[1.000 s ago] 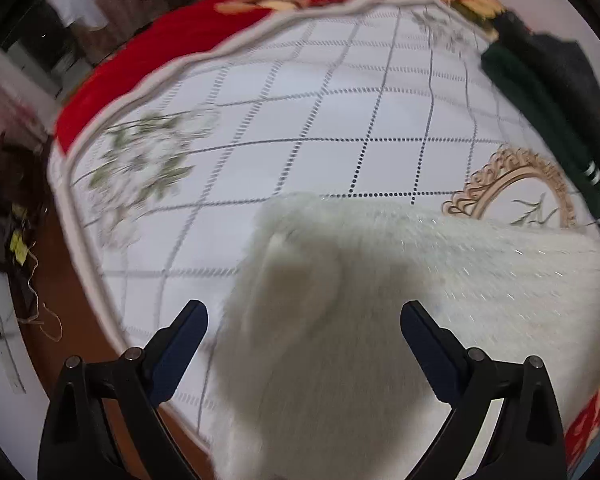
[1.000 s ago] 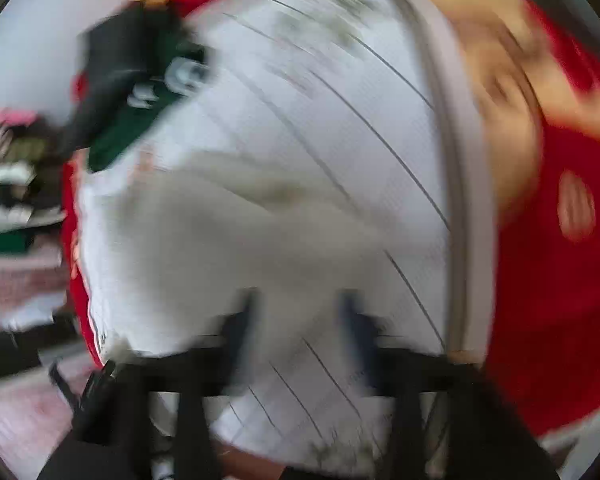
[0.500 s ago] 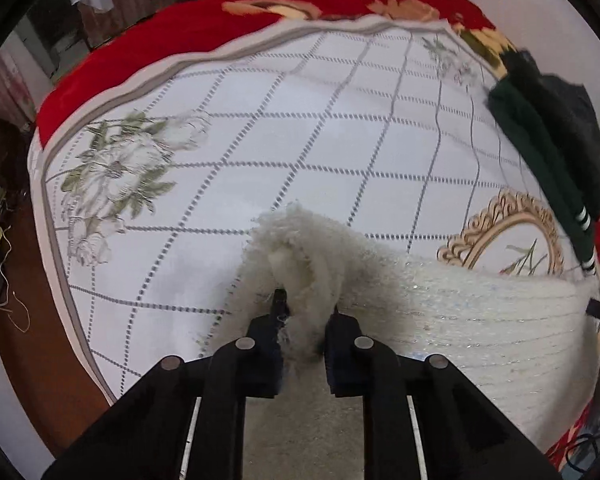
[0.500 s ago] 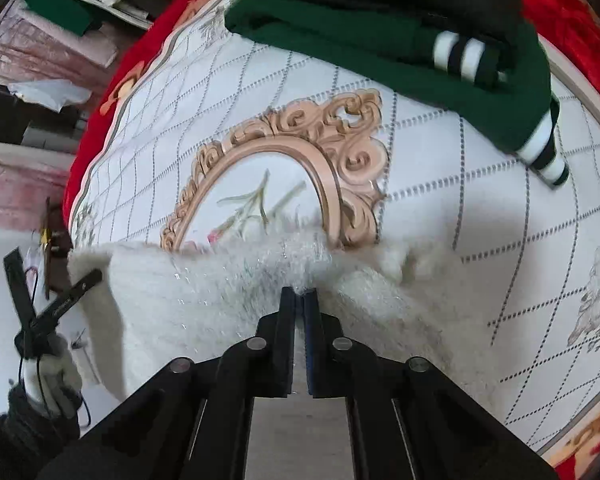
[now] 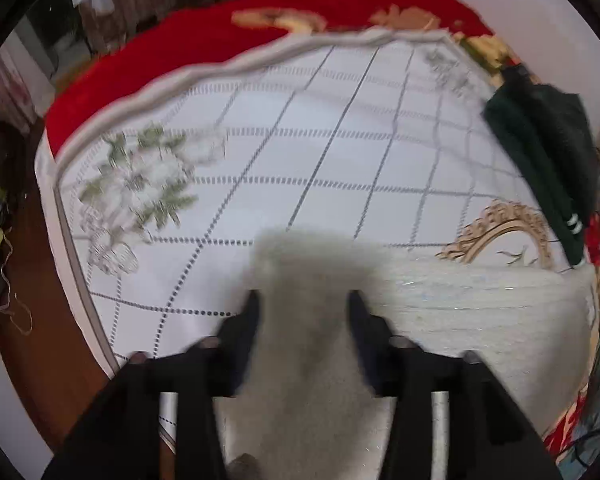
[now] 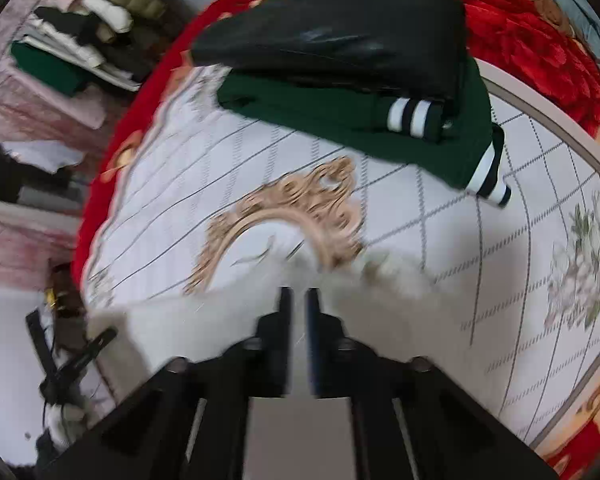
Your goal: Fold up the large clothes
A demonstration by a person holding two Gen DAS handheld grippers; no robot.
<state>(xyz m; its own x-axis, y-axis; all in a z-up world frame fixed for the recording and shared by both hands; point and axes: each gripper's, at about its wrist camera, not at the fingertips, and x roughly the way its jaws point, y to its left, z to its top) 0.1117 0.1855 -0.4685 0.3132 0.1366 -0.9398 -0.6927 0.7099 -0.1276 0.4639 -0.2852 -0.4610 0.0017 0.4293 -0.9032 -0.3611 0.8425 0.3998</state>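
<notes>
A fluffy white garment [image 5: 480,312] lies along the near edge of the bed on a white quilted cover [image 5: 340,140]. My left gripper [image 5: 304,304] has its jaws apart, with a bunched end of the garment between them. In the right wrist view the same garment [image 6: 380,292] lies under my right gripper [image 6: 298,300], whose jaws stand nearly together with a thin gap. Whether fabric is pinched there is blurred.
A folded dark green garment with white stripes [image 6: 380,120] and a black one [image 6: 340,32] on top sit at the bed's far side; they also show in the left wrist view [image 5: 548,148]. A red blanket [image 5: 180,52] rims the cover. Stacked clothes [image 6: 84,40] lie beyond the bed.
My left gripper was shut on the garment's bunched end half a second ago and now has its jaws apart. The right gripper's jaws show a slightly wider gap and have shifted over the garment.
</notes>
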